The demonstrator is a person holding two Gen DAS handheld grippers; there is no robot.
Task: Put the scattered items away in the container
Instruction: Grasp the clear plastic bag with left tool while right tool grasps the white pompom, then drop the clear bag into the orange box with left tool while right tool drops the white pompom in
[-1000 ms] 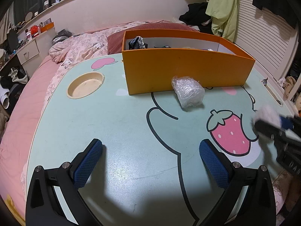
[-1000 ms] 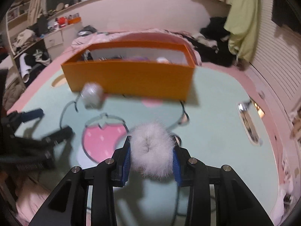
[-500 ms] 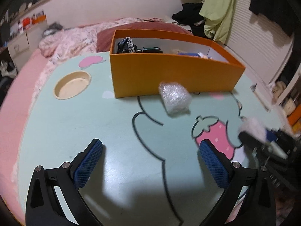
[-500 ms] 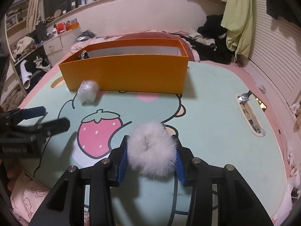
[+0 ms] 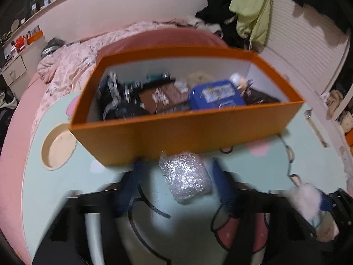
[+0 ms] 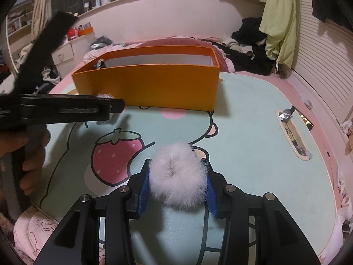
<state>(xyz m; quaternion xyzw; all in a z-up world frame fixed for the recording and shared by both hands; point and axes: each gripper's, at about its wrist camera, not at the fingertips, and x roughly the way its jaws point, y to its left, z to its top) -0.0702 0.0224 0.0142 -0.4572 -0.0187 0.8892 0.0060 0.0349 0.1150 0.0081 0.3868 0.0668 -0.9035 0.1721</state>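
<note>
Since the earlier frames the left gripper has advanced toward the orange box, and its blurred blue fingers now stand on either side of the bubble-wrapped bundle; jaws spread wider than the bundle, contact not discernible through motion blur. Bundle lies on the tabletop just in front of the box's near wall, left of centre. Box sits toward the far edge of the tabletop, and its interior shows a blue tin, dark items at the left end and brown packets in the middle. Round recessed cup holder lies near the left edge, beside the box's left corner. Right gripper is clamped on the white fluffy scrunchie, blue pads pressing both sides, held above the near half of the tabletop, right of the printed strawberry. Right wrist view shows the left gripper from the side, reaching toward the box.
</note>
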